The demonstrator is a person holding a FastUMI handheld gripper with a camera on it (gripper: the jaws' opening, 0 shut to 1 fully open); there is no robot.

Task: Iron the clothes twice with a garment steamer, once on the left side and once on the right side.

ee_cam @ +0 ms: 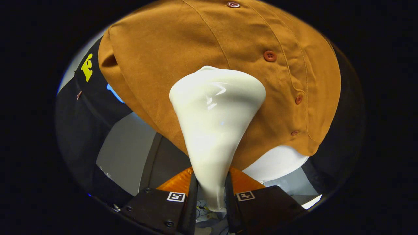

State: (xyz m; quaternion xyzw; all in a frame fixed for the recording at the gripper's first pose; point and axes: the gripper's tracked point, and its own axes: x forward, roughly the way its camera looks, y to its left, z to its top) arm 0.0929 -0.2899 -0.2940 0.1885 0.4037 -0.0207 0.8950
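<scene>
The steamer (214,130) sits pinched by its narrow neck between our gripper's (210,192) two fingers, its wide head pressed flat to the shirt (163,58) just ahead, beside the button placket. We judge the glossy shell hard, light and slippery, so the neck is the right hold; the shirt is soft and will give under pressure.

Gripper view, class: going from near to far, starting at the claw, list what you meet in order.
Claw, its fingers shut on the steamer's narrow neck → white garment steamer widening ahead → brown buttoned shirt, against which the steamer head lies or nearly so.
</scene>
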